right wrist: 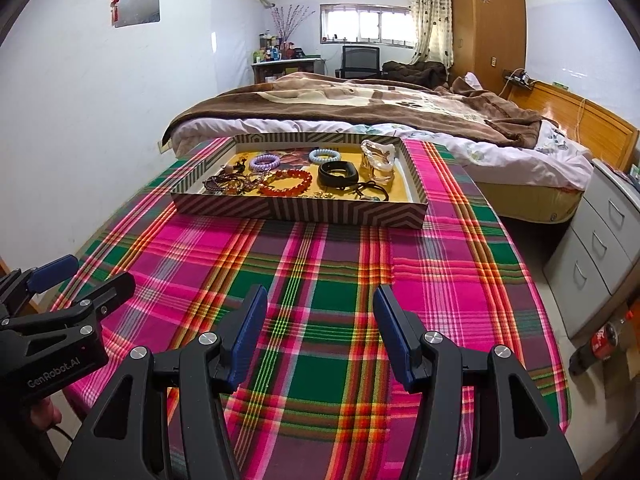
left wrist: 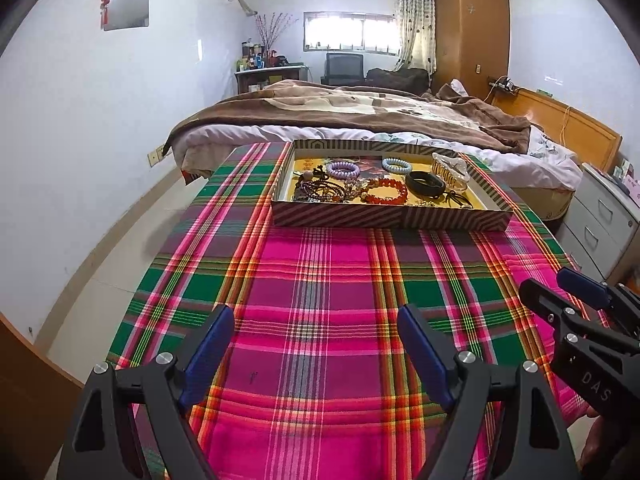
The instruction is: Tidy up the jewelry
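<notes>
Both the left gripper [left wrist: 316, 344] and right gripper [right wrist: 320, 320] hang released over bare plaid tablecloth [left wrist: 320, 280]; the striped jewelry tray [left wrist: 384, 216] sits near the table's far edge, well apart.

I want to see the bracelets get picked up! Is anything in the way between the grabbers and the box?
Nothing: only bare plaid tablecloth lies between the left gripper, the right gripper and the striped box. Both wrist views show it.

We see soft daylight from the far window [left wrist: 352, 32], slightly overexposed; both views are sharp, with strong fisheye bending and dark corners.
</notes>
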